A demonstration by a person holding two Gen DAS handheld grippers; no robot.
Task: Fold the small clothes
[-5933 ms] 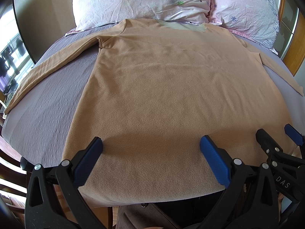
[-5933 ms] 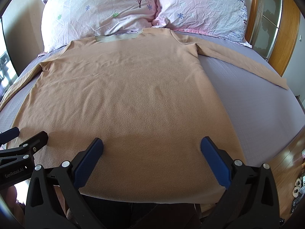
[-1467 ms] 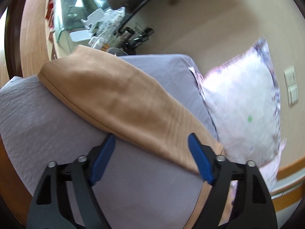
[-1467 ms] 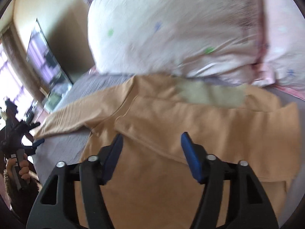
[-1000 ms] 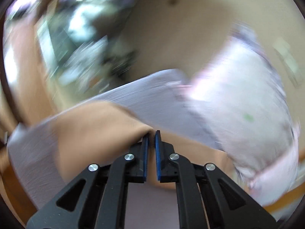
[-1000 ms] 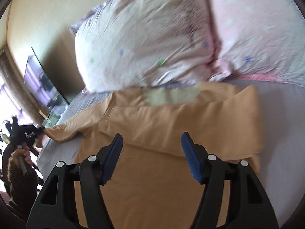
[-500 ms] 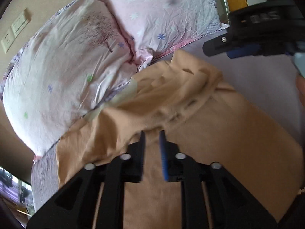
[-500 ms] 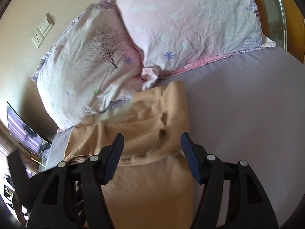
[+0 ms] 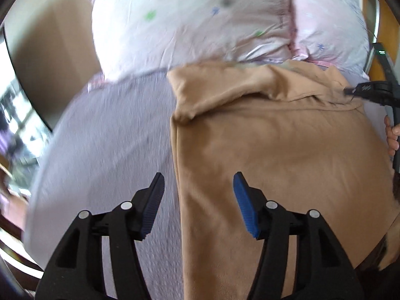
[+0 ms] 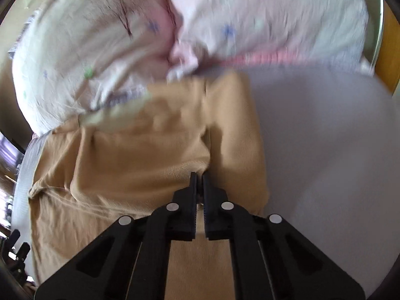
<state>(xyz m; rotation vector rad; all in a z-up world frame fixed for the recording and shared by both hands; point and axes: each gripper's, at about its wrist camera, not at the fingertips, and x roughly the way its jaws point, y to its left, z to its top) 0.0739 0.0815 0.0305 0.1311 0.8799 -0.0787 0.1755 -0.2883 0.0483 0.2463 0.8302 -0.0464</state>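
A grey bed [image 9: 105,150] is seen with two pillows [image 9: 200,17] at its head; the tan shirt [image 9: 275,155] is spread on it, collar just below the pillows, sleeves folded across the chest. The fabric is judged soft, light and limp, best pinched at a folded edge or hem. Bare sheet is left on both sides for moving. The left gripper [image 9: 198,200] is held wide apart, empty, over the shirt's left edge. The right gripper [image 10: 199,177] is clamped on a sleeve fold.
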